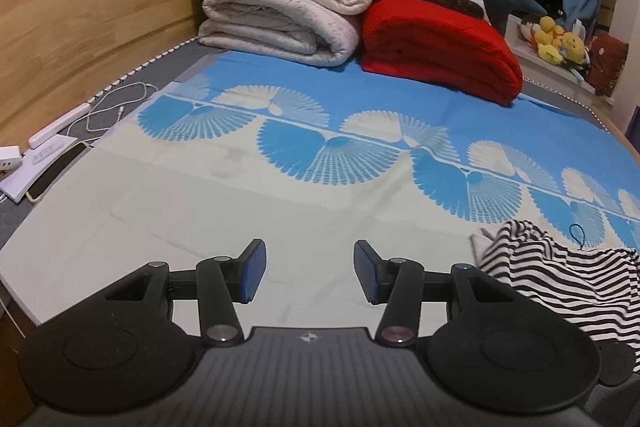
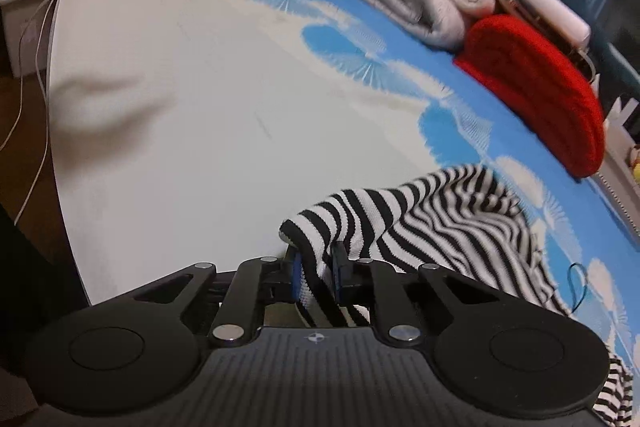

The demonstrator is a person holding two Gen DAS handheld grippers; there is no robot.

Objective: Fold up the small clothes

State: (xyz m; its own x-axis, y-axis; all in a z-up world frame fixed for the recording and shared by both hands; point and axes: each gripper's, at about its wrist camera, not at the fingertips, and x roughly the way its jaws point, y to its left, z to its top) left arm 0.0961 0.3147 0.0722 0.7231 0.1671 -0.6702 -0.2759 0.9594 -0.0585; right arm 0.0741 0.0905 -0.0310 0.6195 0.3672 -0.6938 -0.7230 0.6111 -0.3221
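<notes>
The striped garment (image 2: pixel 432 223), black-and-white knit, lies bunched on the bed (image 2: pixel 168 115), on the blue-and-cream fan-print sheet, w/ one edge pulled up into the right claw (image 2: pixel 316 269). That claw is nearly closed, its blue pads pinching a fold of the stripes; rest of the cloth trails away to the right and toward the far side of the bed, partly lifted, partly slumped on the sheet. A thin dark loop of cord (image 2: pixel 578 285) lies on the sheet just beside the garment's right side.

The left claw (image 1: pixel 310 271) is about half open and holds nothing; bare cream sheet shows between its pads. From the left wrist view the striped garment (image 1: pixel 560 275) sits off to the claw's right, near but apart from it, bunched w/ no clear long axis yet.

Key relation: garment is wholly on the right-hand side, already gripped by the right claw, and the left one must travel rightward to reach a free edge. Judging by the crumple, the fold proper hasn't begun; likely next need is a 2nd grip so the piece can be spread flat on the open cream area, which lies left of the cloth.

Folded cream blankets (image 1: pixel 280 11) and a red blanket (image 1: pixel 440 47) are stacked at the far end, well apart from the work.
</notes>
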